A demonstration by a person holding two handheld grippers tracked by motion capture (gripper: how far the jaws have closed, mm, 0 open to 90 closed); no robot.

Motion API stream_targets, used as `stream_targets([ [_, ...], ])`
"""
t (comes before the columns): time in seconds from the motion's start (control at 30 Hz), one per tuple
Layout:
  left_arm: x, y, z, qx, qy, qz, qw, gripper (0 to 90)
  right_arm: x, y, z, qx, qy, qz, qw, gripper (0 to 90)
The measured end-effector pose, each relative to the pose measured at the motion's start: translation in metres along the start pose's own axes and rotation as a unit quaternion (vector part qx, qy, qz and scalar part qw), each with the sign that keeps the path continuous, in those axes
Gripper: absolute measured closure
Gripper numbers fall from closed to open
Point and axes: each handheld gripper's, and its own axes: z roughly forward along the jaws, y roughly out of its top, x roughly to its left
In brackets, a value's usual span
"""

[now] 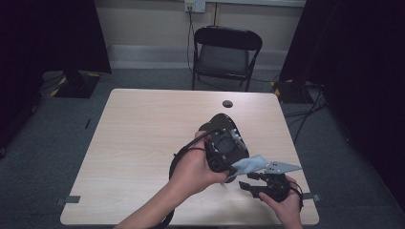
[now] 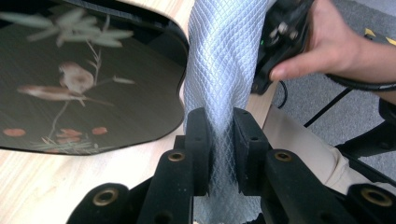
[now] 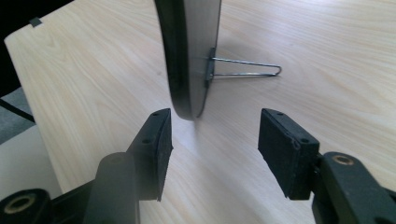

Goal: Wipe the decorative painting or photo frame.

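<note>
Recording studio or lab, lone wooden table (image 1: 143, 143), black curtains (image 1: 52, 33), folding chair (image 1: 225, 52), taped floor marks, trailing cables

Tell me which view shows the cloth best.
The left gripper view: the cloth runs up the middle, its diamond weave sharp, pinched between the left gripper's fingers. The high view gives a small pale patch beside the gripper. The right gripper view looks at the plaque's edge instead.
</note>
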Motion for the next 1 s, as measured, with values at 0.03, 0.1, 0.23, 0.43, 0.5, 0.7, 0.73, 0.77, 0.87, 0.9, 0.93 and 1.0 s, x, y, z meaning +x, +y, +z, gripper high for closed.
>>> stream_targets([
  [0.03, 0.0, 0.002, -0.002, 0.0, 0.001, 0.0, 1.0, 78.4, 0.001, 0.0, 0.001, -0.001, 0.001, 0.0, 1.0, 45.1],
  [0.1, -0.001, 0.008, -0.006, -0.001, 0.007, 0.003, 1.0, 78.3, 0.002, 0.001, 0.002, -0.001, 0.001, -0.003, 1.0, 45.1],
  [0.23, 0.001, 0.016, -0.014, -0.003, 0.017, -0.001, 0.9999, 78.2, 0.004, 0.003, 0.005, 0.0, 0.002, -0.004, 1.0, 45.1],
  [0.43, 0.01, 0.022, -0.02, -0.005, 0.029, -0.01, 0.9995, 78.2, 0.007, 0.005, 0.008, -0.001, -0.001, -0.006, 1.0, 45.2],
  [0.5, 0.013, 0.023, -0.021, -0.005, 0.033, -0.013, 0.9994, 78.2, 0.008, 0.006, 0.009, -0.003, -0.003, -0.005, 1.0, 45.5],
  [0.7, 0.022, 0.021, -0.023, -0.006, 0.041, -0.023, 0.9989, 78.2, 0.012, 0.009, 0.013, 0.0, -0.012, -0.011, 0.9999, 47.6],
  [0.73, 0.023, 0.021, -0.023, -0.007, 0.043, -0.025, 0.9987, 78.2, 0.013, 0.01, 0.014, -0.001, -0.014, -0.011, 0.9998, 48.2],
  [0.77, 0.024, 0.021, -0.023, -0.009, 0.044, -0.028, 0.9986, 78.2, 0.014, 0.011, 0.015, 0.0, -0.015, -0.011, 0.9998, 48.8],
  [0.87, 0.027, 0.021, -0.023, -0.009, 0.048, -0.029, 0.9984, 78.2, 0.016, 0.013, 0.018, 0.0, -0.02, -0.013, 0.9997, 52.6],
  [0.9, 0.027, 0.021, -0.023, -0.006, 0.049, -0.029, 0.9984, 78.2, 0.017, 0.014, 0.019, 0.001, -0.025, -0.013, 0.9996, 53.4],
  [0.93, 0.027, 0.021, -0.023, -0.006, 0.05, -0.028, 0.9983, 78.2, 0.018, 0.014, 0.02, 0.0, -0.027, -0.011, 0.9996, 56.9],
  [1.0, 0.028, 0.021, -0.023, -0.004, 0.054, -0.03, 0.9981, 78.1, 0.019, 0.015, 0.022, 0.001, -0.03, -0.012, 0.9995, 60.2],
])
